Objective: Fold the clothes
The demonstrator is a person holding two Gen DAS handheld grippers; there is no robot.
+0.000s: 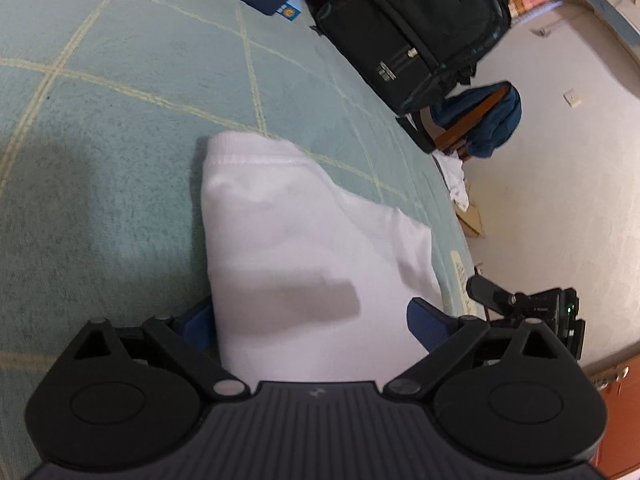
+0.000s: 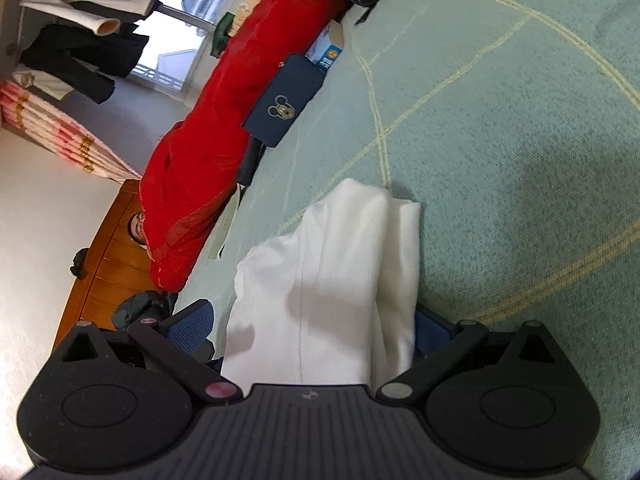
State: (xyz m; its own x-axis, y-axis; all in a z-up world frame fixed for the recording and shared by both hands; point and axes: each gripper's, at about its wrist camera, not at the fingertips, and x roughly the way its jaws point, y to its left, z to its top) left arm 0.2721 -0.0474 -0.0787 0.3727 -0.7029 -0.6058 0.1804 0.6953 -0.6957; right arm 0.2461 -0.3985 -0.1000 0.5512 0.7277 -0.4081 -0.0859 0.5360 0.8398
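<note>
1. Basically, white garment (image 1: 296, 240) lay folded on a pale green bedspread (image 1: 100, 128) w/ thin yellow grid lines; ribbed hem at the far end in left wrist view.
2. Left gripper (image 1: 310, 320) sat w/ jaws spread wide, blue pads on either side of the garment's near end. Cloth ran between them & over the gripper body. Whether the pads touched the cloth: can't tell.
3. Right gripper (image 2: 312, 328) likewise wide apart, blue pads flanking the garment (image 2: 340, 272). Fabric was bunched in vertical folds betw. them, not pinched.
4. Right wrist view: garment near the bed's edge, layers stacked, far corner raised a bit.
5. Black backpack (image 1: 412, 28) rested on the bedspread's far side, well apart from the garment.
6. Navy case w/ cartoon mouse emblem (image 2: 284, 100) lay beside a red quilt (image 2: 224, 128) along the bed's edge.
7. Other gripper's black hardware (image 1: 532, 312) showed at the right edge of left wrist view, near the bed's side.
8. Wooden dresser (image 2: 116, 264) stood beyond the red quilt; dark clothes (image 2: 84, 56) hung by a window.
</note>
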